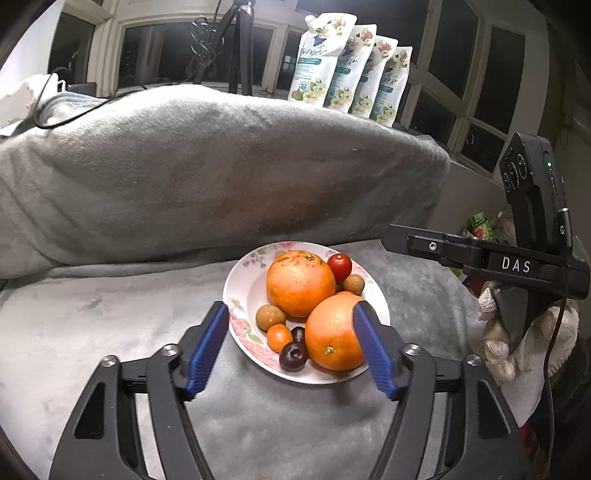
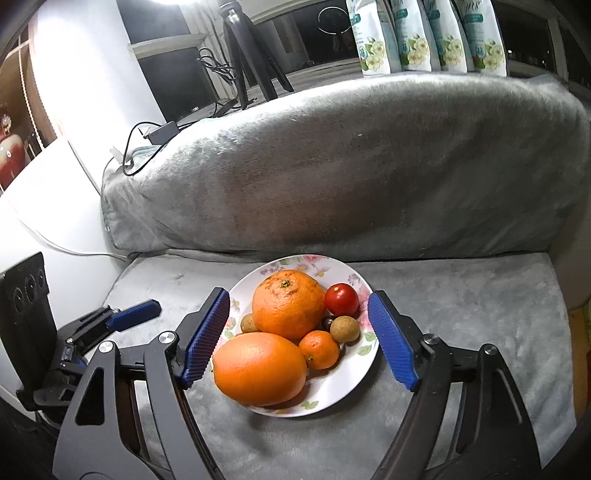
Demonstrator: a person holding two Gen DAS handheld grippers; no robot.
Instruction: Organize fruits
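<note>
A floral white plate (image 1: 240, 280) (image 2: 354, 369) sits on a grey blanket and holds two large oranges (image 1: 300, 282) (image 2: 286, 302), (image 1: 332, 338) (image 2: 258, 373), a small mandarin (image 1: 279, 336) (image 2: 319, 349), a red cherry tomato (image 1: 340, 266) (image 2: 341, 298), brown longans (image 1: 270, 316) (image 2: 344, 329) and dark cherries (image 1: 293, 355). My left gripper (image 1: 291, 345) is open and empty, its blue fingers either side of the plate's near edge. My right gripper (image 2: 299, 338) is open and empty, straddling the plate. The right gripper's body shows in the left wrist view (image 1: 517, 258).
A large grey cushion (image 1: 221, 166) (image 2: 351, 166) rises right behind the plate. Several white floral pouches (image 1: 351, 66) (image 2: 428, 33) stand behind it by dark windows. A tripod (image 2: 247, 48) and cables lie at back left. A white wall is left.
</note>
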